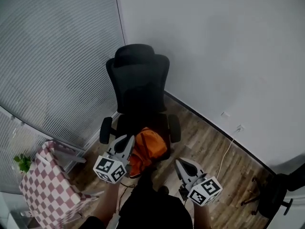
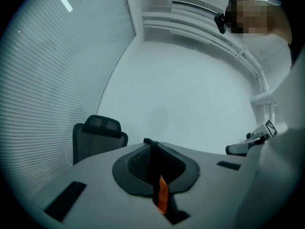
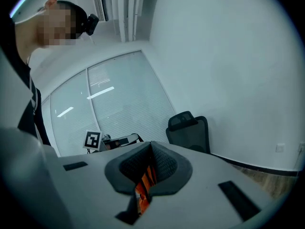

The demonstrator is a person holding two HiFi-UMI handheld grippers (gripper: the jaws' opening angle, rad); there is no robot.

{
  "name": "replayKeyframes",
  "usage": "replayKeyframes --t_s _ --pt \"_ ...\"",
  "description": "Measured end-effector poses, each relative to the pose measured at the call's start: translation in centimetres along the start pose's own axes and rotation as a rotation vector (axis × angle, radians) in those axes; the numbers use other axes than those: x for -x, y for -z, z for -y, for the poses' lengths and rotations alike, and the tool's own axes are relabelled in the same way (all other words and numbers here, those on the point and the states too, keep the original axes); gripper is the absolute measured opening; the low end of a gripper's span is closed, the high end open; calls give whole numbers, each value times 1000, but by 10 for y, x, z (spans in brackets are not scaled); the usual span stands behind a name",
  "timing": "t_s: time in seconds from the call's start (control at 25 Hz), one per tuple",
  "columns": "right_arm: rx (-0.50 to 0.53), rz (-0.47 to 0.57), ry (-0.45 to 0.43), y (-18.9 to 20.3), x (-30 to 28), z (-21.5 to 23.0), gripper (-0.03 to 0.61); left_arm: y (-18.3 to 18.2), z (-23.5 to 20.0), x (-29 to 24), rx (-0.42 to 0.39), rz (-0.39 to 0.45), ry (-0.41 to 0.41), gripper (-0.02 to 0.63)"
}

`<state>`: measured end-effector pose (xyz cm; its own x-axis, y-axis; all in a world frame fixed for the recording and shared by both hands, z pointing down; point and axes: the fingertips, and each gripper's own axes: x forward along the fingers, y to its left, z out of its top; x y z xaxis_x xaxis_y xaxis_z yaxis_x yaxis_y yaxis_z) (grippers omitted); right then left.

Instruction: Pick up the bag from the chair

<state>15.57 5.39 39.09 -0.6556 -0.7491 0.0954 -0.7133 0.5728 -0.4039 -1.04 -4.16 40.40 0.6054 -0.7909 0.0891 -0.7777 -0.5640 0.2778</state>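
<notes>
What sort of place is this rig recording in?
Probably a corner of an office: a black high-back office chair stands against a white wall, with slatted window blinds beside it, a wood-look plank floor and a wall outlet.

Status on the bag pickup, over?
Left hand-held gripper shut on orange fabric bag. Right hand-held gripper shut on it too. Bag hangs between them, in front of black office chair seat. Nothing in the way.

The orange bag [image 1: 148, 149], soft and crumpled, hangs over the front of the black office chair's [image 1: 139, 87] seat. Its fabric is pinched in the fingers of the left gripper [image 1: 128, 141] and the right gripper [image 1: 179, 163].
</notes>
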Motion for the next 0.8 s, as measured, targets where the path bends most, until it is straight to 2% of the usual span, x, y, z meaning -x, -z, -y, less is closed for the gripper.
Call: replayKeyframes --t_s 0.16,0.32,0.52,0.8 --pt "3 -25 -67 7 22 -7 18 6 24 27 -2 16 -37 34" --pt "6 -52 -88 17 32 -7 18 8 44 43 -11 26 -64 34" --pt "5 -52 -105 19 42 -19 18 1 67 68 -10 48 -44 34" --pt "26 -29 -85 16 40 -45 18 -19 84 102 -18 68 14 34"
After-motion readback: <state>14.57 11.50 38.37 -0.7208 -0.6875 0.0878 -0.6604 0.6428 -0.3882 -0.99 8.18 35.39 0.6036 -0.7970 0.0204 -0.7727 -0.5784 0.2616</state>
